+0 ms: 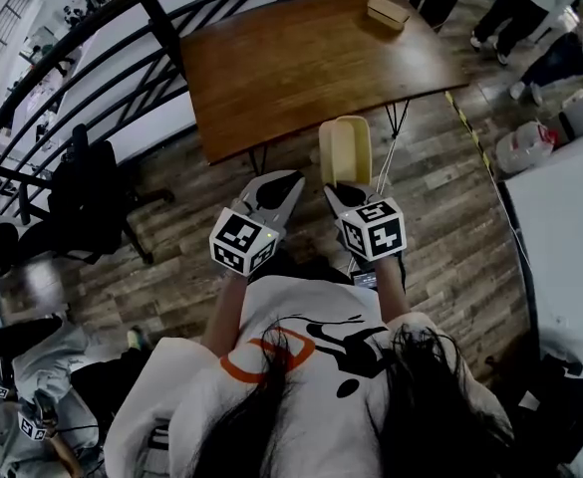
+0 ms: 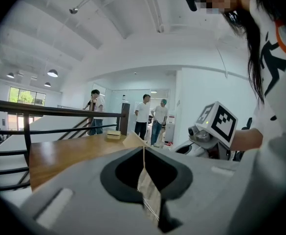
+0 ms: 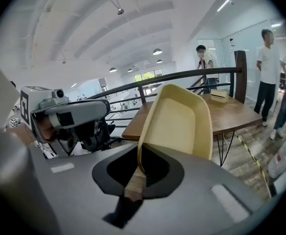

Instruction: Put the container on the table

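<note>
My right gripper [image 1: 346, 189] is shut on the near rim of a cream-yellow container [image 1: 344, 150]. I hold it tilted up above the floor, just short of the near edge of the brown wooden table [image 1: 301, 68]. In the right gripper view the container [image 3: 179, 124] rises from the shut jaws [image 3: 140, 168], with the table [image 3: 231, 116] behind it. My left gripper [image 1: 281, 185] is beside it on the left, shut and holding nothing; in its own view the jaws [image 2: 143, 153] meet in a seam. A small tan box [image 1: 386, 11] lies at the table's far end.
A black railing [image 1: 92, 58] runs along the table's left and far side. A black chair [image 1: 87, 192] stands on the left. A white jug [image 1: 525, 147] and a white tabletop [image 1: 570, 247] are on the right. People [image 1: 530, 8] stand beyond the table.
</note>
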